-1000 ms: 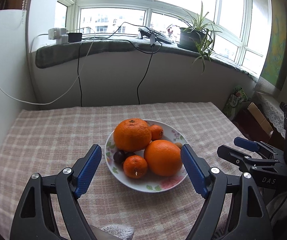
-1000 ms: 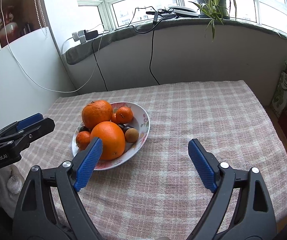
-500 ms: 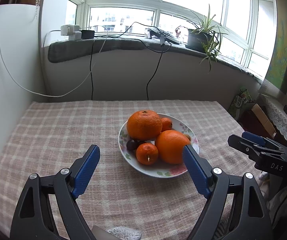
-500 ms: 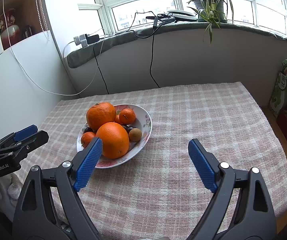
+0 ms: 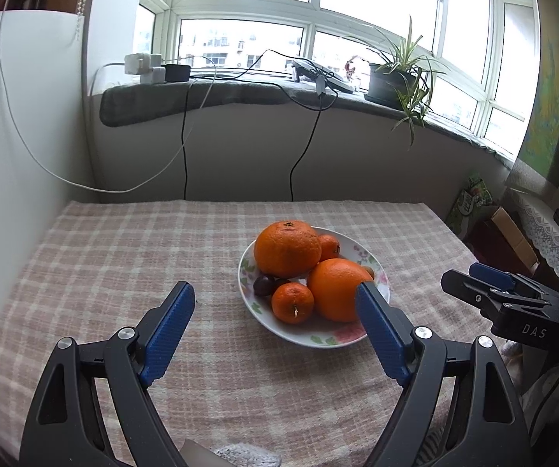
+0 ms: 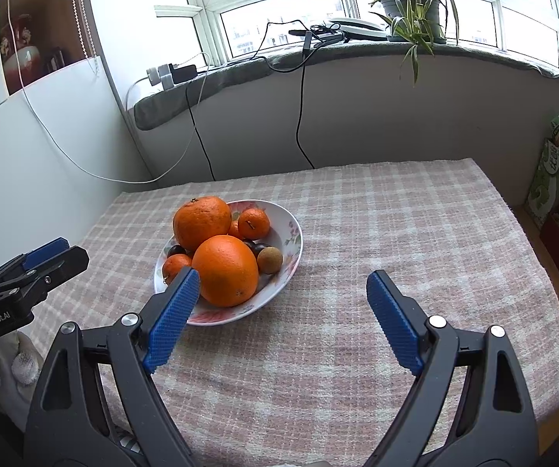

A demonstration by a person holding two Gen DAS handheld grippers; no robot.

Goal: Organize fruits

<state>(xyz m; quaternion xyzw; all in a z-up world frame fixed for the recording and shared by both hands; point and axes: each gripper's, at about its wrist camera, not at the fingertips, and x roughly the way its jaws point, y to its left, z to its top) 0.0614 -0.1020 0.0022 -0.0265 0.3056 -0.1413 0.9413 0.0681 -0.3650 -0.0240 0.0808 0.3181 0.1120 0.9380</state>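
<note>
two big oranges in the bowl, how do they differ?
The rear orange has bumpy, dimpled skin and a slightly flattened shape; the front orange is smooth and rounder. The rear orange sits toward the window side of the bowl, the front orange toward the claws. Both are orange and far larger than the other fruit.

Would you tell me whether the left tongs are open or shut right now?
Open. The left tongs have their blue pads spread wide apart with nothing between them, short of the fruit plate.

Materials and finishes, both wrist views.
Showing glossy glazed ceramic on the floral bowl; dimpled, faintly shiny peel on the oranges; coarse matt woven cloth on the checked tablecloth; knurled blue pads, matt black plastic gripper arms.
</note>
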